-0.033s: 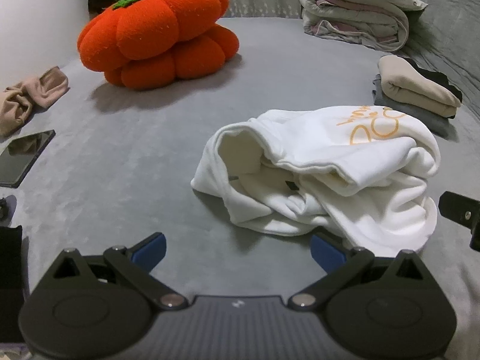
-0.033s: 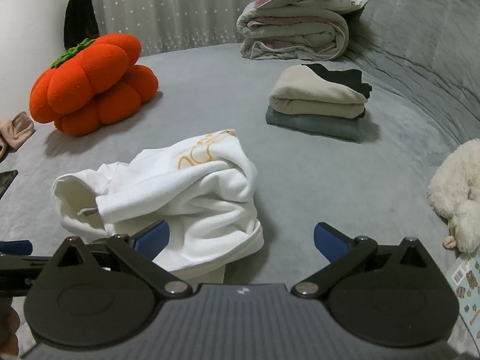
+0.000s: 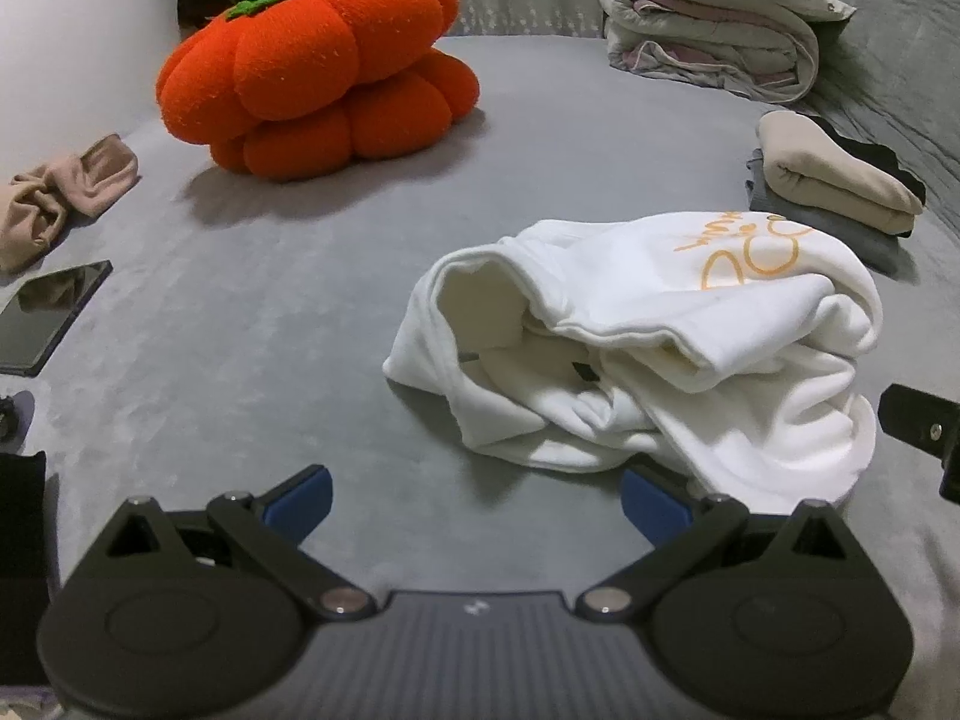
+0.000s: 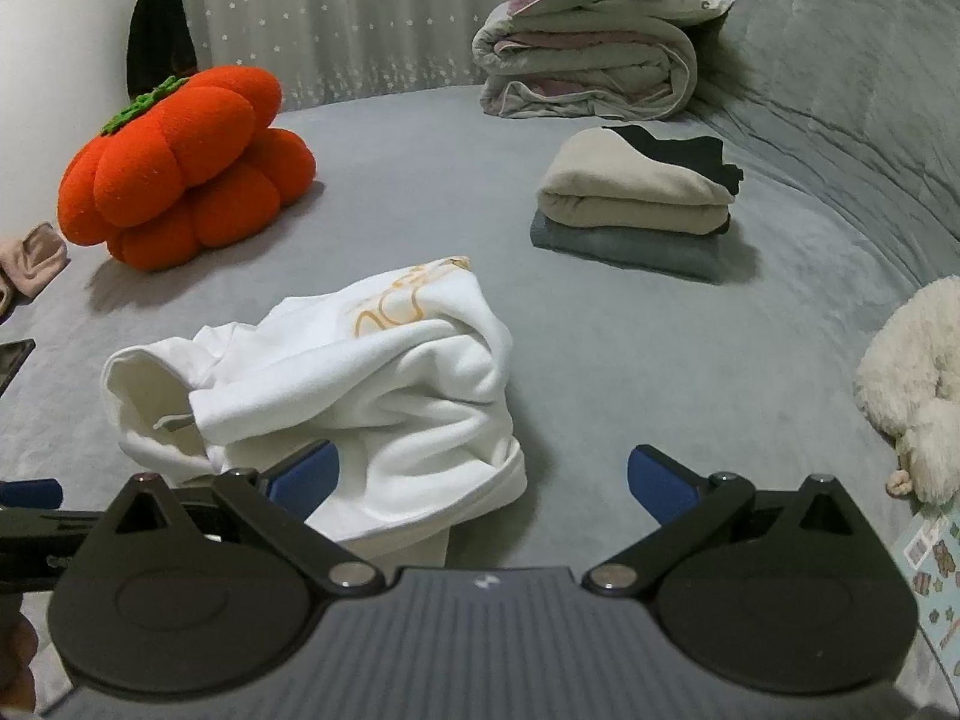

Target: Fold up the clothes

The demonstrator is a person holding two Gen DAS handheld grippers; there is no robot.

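Dim, soft shadows, sharp focus, fisheye-bent edges.

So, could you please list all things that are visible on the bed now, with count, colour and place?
sweatshirt: 1, white with orange print, crumpled, centre of bed
pumpkin cushion: 1, orange with green top, far left
folded clothes: 1 stack, beige, black and grey, far right
rolled duvet: 1, grey-pink, purple pillow on top, far back
beige cloth: 1, left edge
phone: 1, black, left edge
plush toy: 1, cream, right edge
bed cover: 1, grey
left tongs: open, empty
right tongs: open, empty
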